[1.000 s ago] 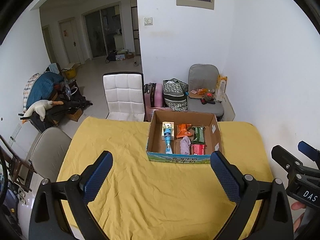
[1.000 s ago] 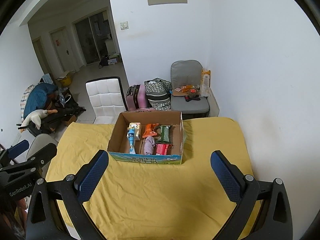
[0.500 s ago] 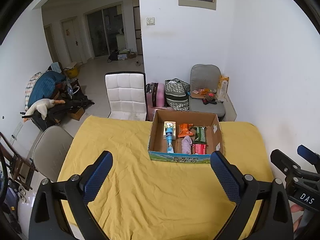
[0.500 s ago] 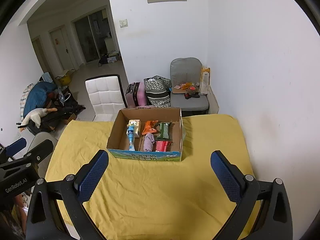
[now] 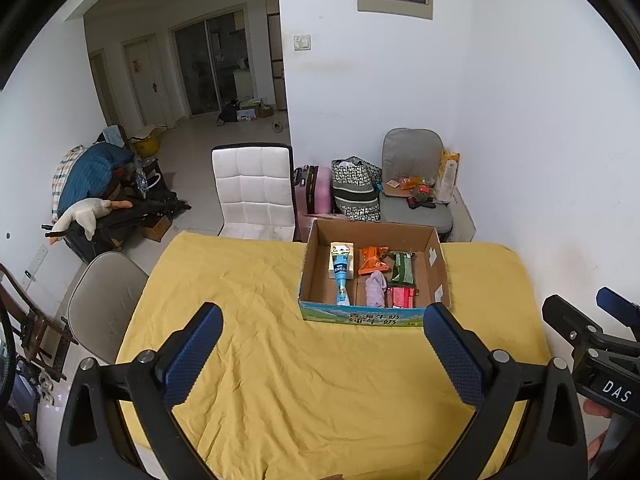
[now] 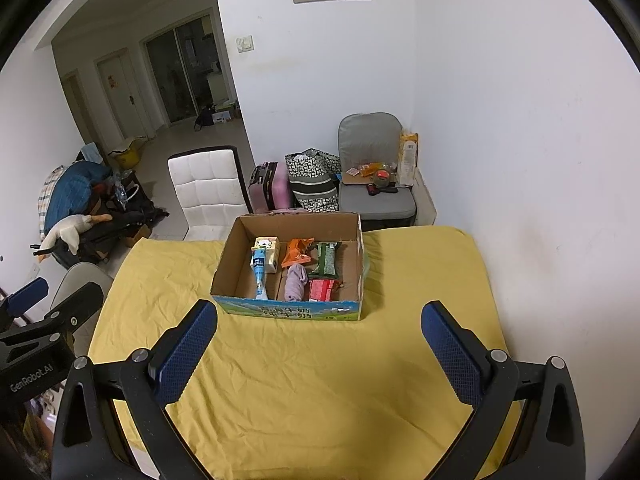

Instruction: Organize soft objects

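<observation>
A cardboard box (image 5: 436, 264) (image 6: 224, 264) stands on the yellow tablecloth (image 5: 320, 380) (image 6: 320, 380). It holds a blue tube (image 5: 341, 278) (image 6: 259, 274), an orange packet (image 5: 371, 260) (image 6: 297, 254), a green packet (image 5: 401, 268) (image 6: 327, 259), a lilac cloth (image 5: 376, 289) (image 6: 295, 281) and a red packet (image 5: 402, 297) (image 6: 321, 290). My left gripper (image 5: 320, 332) is open and empty, near the table's front. My right gripper (image 6: 318, 330) is open and empty beside it.
A white chair (image 5: 254, 196) stands behind the table and a beige chair (image 5: 106, 300) at its left. A pink suitcase (image 5: 314, 188), a patterned bag (image 5: 356, 190) and a grey chair (image 5: 416, 184) with clutter stand by the back wall.
Both grippers have drawn back and risen slightly, so the box looks a little farther. Both stay open and empty.
</observation>
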Tool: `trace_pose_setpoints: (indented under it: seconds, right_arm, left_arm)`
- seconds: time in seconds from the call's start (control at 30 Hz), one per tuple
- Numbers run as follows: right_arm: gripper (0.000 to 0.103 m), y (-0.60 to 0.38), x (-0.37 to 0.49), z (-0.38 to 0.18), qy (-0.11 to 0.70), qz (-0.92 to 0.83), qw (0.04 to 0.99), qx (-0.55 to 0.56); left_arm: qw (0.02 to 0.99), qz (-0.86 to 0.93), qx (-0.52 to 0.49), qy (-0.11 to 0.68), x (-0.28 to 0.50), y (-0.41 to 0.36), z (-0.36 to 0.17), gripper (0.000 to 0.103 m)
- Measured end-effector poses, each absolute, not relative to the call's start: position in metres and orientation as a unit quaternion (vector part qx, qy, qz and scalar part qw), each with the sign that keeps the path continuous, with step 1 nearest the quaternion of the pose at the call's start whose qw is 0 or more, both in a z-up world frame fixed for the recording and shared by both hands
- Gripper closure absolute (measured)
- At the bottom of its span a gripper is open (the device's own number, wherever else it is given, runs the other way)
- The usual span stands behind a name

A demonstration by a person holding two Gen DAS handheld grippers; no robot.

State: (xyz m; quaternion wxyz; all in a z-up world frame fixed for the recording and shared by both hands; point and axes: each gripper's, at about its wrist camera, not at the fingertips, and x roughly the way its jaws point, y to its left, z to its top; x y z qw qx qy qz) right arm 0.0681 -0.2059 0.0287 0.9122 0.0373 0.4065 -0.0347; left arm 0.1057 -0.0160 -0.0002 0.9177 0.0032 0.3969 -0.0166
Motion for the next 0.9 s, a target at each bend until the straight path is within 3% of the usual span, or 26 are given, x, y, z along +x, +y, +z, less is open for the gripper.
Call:
trace_pose_setpoints:
  seconds: [0.9]
  right_arm:
    - [0.0,-0.1981,0.0662,0.0284,0.406,-0.051,0.912,0.03]
  left_arm:
    - [0.92,-0.003,-0.001,0.392,0.109,-0.0124,-0.0001,0.0]
